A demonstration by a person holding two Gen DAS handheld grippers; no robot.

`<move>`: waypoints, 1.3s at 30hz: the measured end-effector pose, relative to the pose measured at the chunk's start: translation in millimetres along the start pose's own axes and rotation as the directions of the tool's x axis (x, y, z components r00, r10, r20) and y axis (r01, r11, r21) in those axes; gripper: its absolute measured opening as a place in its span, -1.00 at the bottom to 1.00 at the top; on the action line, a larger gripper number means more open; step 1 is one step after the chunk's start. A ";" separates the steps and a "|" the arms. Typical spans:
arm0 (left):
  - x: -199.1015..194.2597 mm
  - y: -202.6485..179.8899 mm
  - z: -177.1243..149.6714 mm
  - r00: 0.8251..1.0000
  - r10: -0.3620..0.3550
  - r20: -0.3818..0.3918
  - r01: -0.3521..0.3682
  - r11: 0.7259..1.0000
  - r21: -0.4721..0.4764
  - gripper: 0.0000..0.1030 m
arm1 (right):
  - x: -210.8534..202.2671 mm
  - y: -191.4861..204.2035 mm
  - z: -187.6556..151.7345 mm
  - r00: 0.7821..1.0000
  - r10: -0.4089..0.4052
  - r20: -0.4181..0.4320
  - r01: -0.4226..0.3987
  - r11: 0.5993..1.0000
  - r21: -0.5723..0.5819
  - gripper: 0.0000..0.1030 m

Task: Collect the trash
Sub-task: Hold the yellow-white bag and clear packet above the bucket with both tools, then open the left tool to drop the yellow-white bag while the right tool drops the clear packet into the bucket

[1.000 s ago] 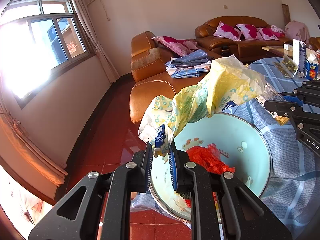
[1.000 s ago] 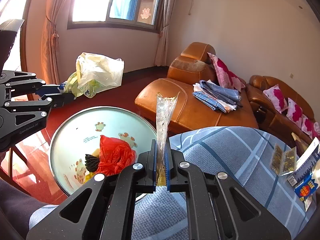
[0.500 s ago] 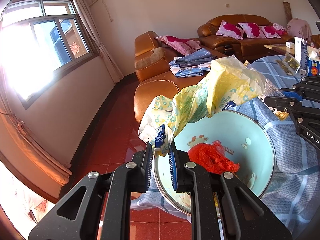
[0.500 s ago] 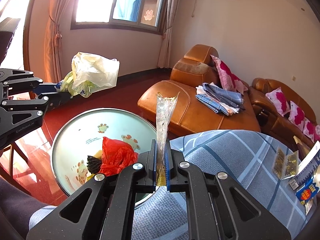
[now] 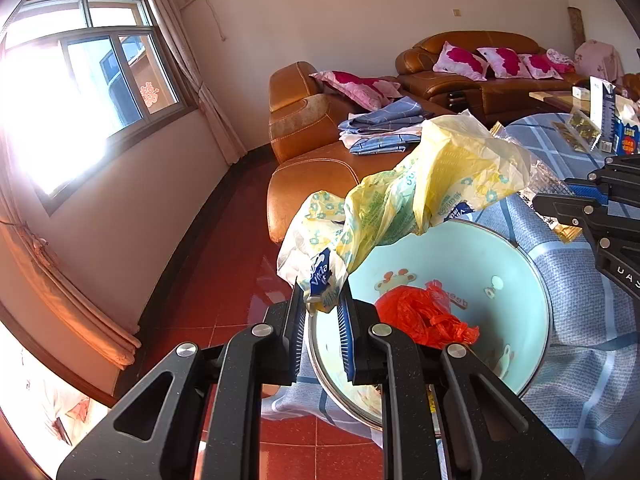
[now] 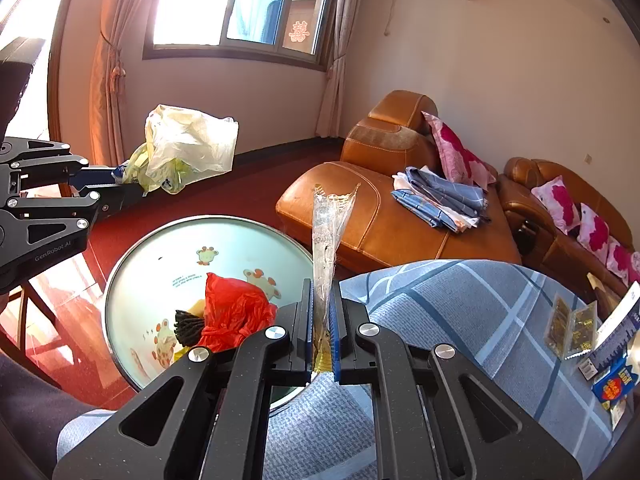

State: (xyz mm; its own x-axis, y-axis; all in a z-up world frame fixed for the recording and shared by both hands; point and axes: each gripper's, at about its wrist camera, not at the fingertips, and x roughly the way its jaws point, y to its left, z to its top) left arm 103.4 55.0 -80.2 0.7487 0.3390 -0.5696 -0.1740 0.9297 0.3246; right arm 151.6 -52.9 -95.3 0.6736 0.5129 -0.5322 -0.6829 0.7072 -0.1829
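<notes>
My left gripper is shut on a crumpled yellow plastic bag and holds it up over the near rim of a pale blue basin. The bag also shows in the right wrist view, above the basin. My right gripper is shut on a clear plastic wrapper that stands upright beside the basin's right rim. A red plastic bag and other dark scraps lie in the basin; the red bag also shows in the left wrist view.
The basin sits at the edge of a table with a blue checked cloth. Gold packets and a blue box lie at the table's far right. An orange leather sofa with folded clothes stands behind, red tiled floor below.
Both grippers have lifted a little, keeping hold of the bag and wrapper. The basin looks slightly farther below in both views.
</notes>
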 end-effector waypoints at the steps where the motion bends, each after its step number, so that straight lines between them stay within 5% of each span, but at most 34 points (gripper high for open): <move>1: -0.1 1.6 -0.4 1.000 -0.001 0.000 0.001 1.000 -0.002 -0.71 | -0.4 -0.3 0.3 1.000 0.000 0.001 0.000 1.000 -0.002 -0.85; 27: 6.5 4.0 -2.5 0.999 -0.031 -0.008 0.031 0.999 -0.015 -0.62 | 2.7 5.8 -1.6 1.000 0.010 -0.007 -0.010 0.999 -0.033 -0.84; 29: 6.6 4.3 -2.4 0.999 -0.039 -0.005 0.039 0.999 -0.019 -0.59 | 1.7 5.9 -2.0 1.000 0.017 -0.004 -0.017 0.999 -0.033 -0.70; 33: 7.1 6.1 -3.5 0.999 -0.050 -0.001 0.050 0.998 -0.031 -0.10 | -2.0 0.2 -2.9 1.000 0.017 0.016 -0.017 1.000 -0.008 -0.57; 37: 4.9 5.3 -4.1 0.999 -0.044 0.012 0.045 0.998 -0.035 0.13 | -6.0 -4.9 -3.5 0.999 0.007 0.035 -0.008 1.000 0.015 -0.33; 39: 1.1 7.3 -3.7 0.999 -0.030 0.034 0.032 0.998 -0.055 0.52 | -9.6 -6.8 -3.9 0.999 -0.005 0.052 0.003 1.000 0.025 -0.26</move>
State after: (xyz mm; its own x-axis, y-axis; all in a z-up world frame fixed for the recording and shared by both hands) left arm 100.6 62.7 -81.3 0.7750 0.3055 -0.5532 -0.1844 0.9466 0.2645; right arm 148.7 -64.5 -92.2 0.6904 0.5341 -0.4879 -0.6735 0.7207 -0.1640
